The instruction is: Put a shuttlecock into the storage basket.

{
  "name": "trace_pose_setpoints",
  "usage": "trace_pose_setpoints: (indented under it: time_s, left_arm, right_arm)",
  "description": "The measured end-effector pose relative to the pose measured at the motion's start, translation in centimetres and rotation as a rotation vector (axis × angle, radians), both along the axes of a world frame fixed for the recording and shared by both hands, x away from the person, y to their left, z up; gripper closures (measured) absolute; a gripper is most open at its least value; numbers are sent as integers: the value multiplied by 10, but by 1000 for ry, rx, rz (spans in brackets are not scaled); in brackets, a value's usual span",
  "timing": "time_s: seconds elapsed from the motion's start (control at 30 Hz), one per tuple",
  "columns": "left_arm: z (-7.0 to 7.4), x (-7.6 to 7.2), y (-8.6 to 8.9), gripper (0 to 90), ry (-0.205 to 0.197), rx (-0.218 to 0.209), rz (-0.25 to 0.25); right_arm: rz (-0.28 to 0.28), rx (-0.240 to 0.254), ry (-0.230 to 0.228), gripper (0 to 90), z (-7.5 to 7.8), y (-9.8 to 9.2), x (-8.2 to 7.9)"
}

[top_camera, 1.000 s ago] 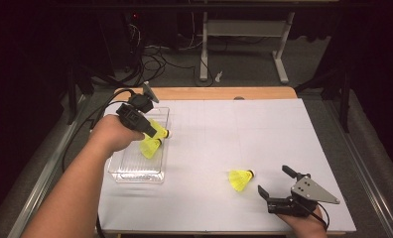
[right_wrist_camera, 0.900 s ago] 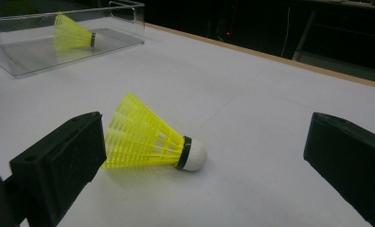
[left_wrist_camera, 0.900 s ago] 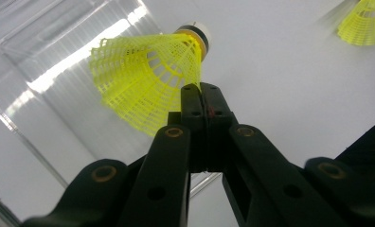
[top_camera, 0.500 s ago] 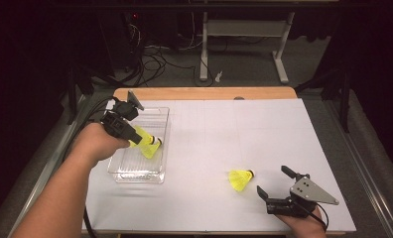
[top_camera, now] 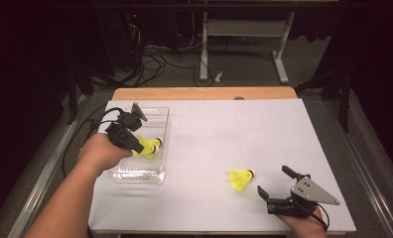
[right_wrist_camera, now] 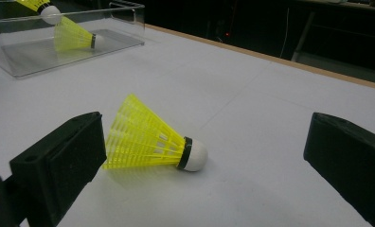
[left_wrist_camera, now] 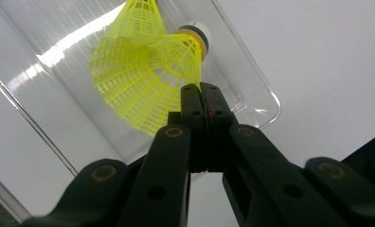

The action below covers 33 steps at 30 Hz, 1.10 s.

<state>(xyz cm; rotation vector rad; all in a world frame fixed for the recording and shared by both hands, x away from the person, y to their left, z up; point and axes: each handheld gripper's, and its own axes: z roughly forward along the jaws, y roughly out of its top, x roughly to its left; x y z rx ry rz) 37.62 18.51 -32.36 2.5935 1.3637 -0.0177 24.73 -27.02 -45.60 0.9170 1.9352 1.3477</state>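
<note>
- Yellow mesh-skirted shuttlecock (left_wrist_camera: pixel 143 80) hangs pinched by its skirt edge in the left gripper (left_wrist_camera: pixel 200 97), whose jaws are clamped together on it over the clear plastic tray (top_camera: pixel 157 174); a second one (right_wrist_camera: pixel 74 37) lies inside.
- Judged step: dropping it into the tray; next, part the jaws.
- Right gripper (right_wrist_camera: pixel 204 156), jaws wide apart, flanks a third shuttlecock (right_wrist_camera: pixel 150 139) lying on the white table (top_camera: pixel 224 134), ready to close.

High view: above table's (top_camera: pixel 204 124) near edge, facing forward and down. Left gripper view: close over clear tray (left_wrist_camera: pixel 252 80) near table's left edge, looking down. Right gripper view: low, near table's near right corner, facing same tray (right_wrist_camera: pixel 124 21) far off; 2 gripper views share tray.
</note>
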Motion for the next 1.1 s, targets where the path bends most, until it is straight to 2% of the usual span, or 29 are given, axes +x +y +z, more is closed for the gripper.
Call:
trace_pose_setpoints:
  time_s: [0.3, 0.77, 1.1]
  left_arm:
    - [-4, 0, 0, 900, 12, -4, 0]
    - [-1, 1, -2, 900, -7, -19, 15]
    - [-12, 1, -15, 900, 7, 16, -15]
  right_arm:
    - [1, 1, 1, 7, 0, 0, 0]
    - [3, 0, 2, 7, 0, 1, 0]
    - [4, 0, 2, 7, 0, 1, 0]
